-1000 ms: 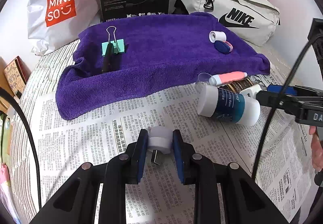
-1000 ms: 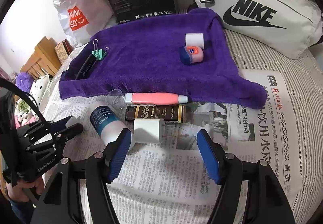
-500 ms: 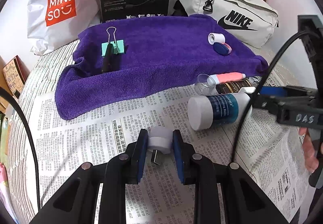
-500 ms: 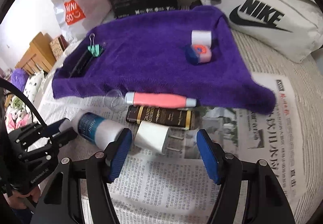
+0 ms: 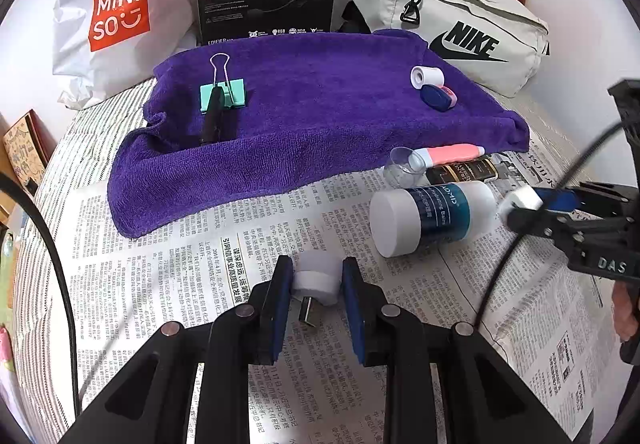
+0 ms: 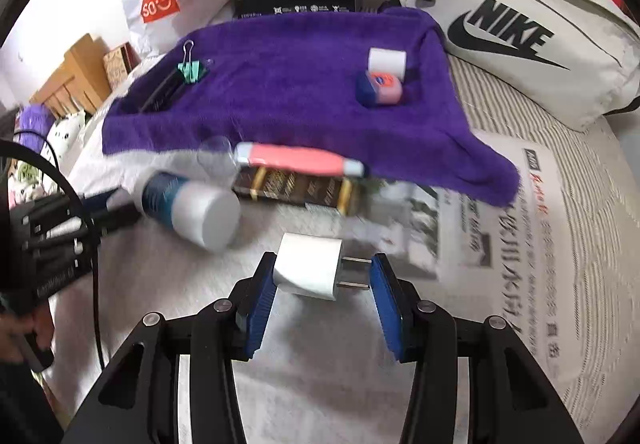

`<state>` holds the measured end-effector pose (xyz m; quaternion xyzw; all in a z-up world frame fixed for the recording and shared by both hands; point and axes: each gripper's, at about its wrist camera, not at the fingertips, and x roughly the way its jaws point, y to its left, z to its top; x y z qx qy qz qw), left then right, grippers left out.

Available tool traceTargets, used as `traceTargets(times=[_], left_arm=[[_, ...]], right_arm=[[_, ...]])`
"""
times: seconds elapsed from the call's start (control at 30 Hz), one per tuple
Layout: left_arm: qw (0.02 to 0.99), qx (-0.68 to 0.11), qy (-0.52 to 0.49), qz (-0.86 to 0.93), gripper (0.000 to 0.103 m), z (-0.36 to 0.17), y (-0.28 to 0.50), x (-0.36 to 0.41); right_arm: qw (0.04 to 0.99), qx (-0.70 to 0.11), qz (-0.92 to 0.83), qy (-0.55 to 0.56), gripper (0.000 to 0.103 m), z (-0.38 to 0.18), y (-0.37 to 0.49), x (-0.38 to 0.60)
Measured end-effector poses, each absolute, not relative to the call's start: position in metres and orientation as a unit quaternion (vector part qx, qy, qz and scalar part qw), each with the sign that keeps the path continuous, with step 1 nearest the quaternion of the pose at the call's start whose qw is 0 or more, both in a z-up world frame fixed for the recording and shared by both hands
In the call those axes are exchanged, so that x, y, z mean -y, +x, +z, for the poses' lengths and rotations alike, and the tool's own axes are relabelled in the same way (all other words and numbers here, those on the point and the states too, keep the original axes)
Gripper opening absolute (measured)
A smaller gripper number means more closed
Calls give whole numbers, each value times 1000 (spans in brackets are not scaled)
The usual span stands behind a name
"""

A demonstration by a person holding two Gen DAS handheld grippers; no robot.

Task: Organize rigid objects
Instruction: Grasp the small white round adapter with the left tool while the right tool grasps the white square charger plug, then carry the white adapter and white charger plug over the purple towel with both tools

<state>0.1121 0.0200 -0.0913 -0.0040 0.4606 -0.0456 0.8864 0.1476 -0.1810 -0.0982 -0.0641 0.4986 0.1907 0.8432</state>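
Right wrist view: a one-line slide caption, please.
Right gripper closing around a white plug above the newspaper.

The left gripper (image 5: 314, 282), low in the frame's centre, stays clamped on a small white adapter (image 5: 316, 278). The right gripper (image 6: 322, 274), bottom centre, has just been closing around a white charger plug (image 6: 310, 266).
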Motion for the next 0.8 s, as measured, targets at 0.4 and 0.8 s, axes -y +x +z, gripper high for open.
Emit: traceTargets(times=[0.4, 0.8], left_arm=[[886, -462, 1, -41, 24, -91, 113, -19], [886, -462, -1, -38, 24, -91, 113, -20]], right_arm=[[876, -452, 152, -70, 46, -105, 134, 180], [882, -446, 141, -61, 46, -106, 134, 183]])
